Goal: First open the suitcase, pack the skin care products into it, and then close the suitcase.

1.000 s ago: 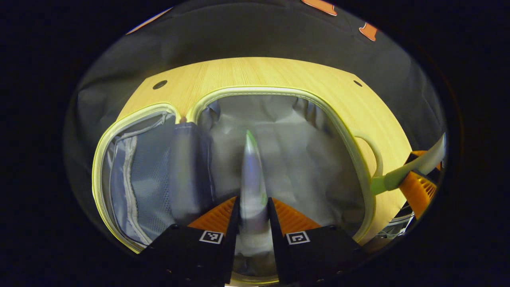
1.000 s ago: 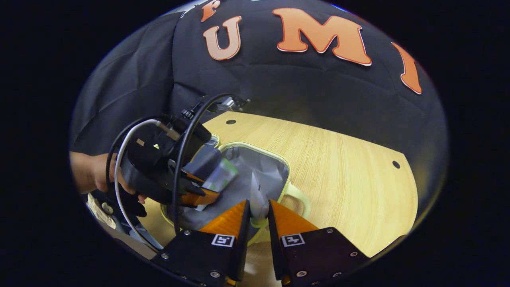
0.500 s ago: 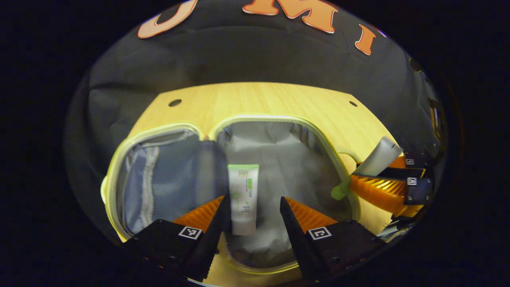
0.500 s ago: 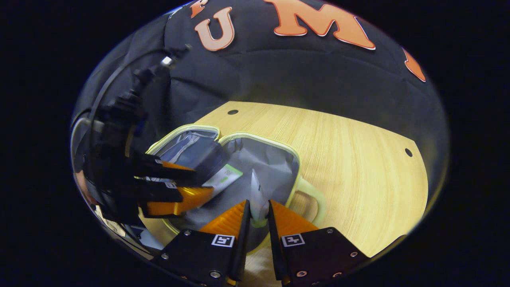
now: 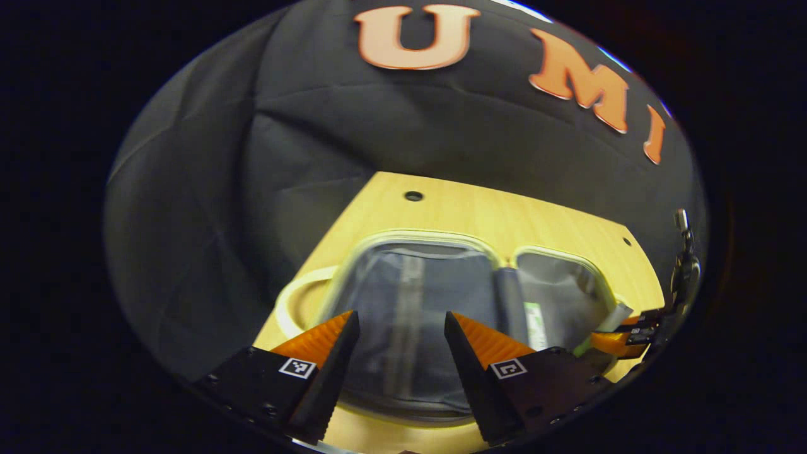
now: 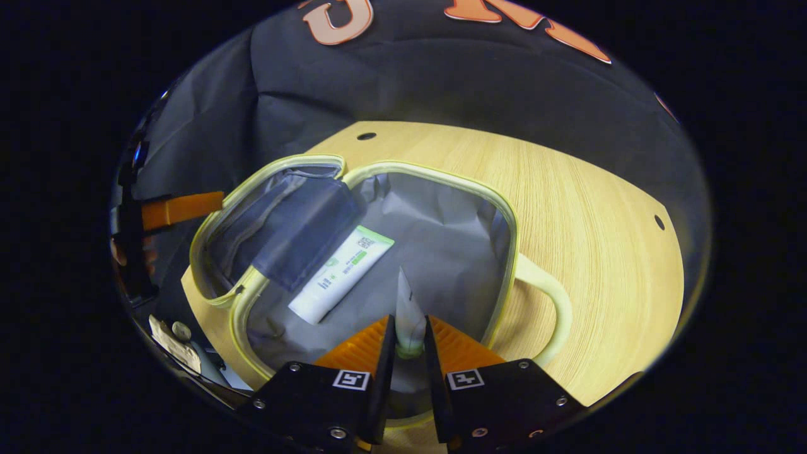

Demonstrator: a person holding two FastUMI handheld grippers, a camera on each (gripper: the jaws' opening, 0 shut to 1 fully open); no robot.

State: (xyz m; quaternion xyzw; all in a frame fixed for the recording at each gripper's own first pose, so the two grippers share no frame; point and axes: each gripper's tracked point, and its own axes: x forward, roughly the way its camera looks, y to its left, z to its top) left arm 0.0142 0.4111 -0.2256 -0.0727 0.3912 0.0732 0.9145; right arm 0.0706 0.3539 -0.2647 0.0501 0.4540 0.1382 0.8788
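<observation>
Since half a second ago our left gripper (image 5: pixel 398 359) has let go of the white tube with green print (image 6: pixel 341 273) and swung away leftward; its fingers now stand wide apart with nothing between them, over the lid half of the suitcase (image 6: pixel 506 217).

The suitcase lies open flat on the pale wooden worktop (image 6: pixel 586 208), its two halves side by side, both rimmed in light yellow-green. The lid half (image 5: pixel 410 296) is lined in bluish grey with a mesh pocket; the main half has a crumpled grey lining. A curved handle (image 6: pixel 555 302) sticks out from the main half's outer edge onto the worktop.

The released tube now lies flat on the grey lining of the main half, near the hinge, partly tucked under a dark fabric flap (image 6: pixel 302 243).

In the right gripper view, our right gripper (image 6: pixel 408 343) has its fingers closed on a second tube (image 6: pixel 408 309), pale with a green cap end, held on edge above the main half's near rim. In the left gripper view it shows at the far right (image 5: pixel 621 328), its tube (image 5: pixel 615 313) over the suitcase edge.
</observation>
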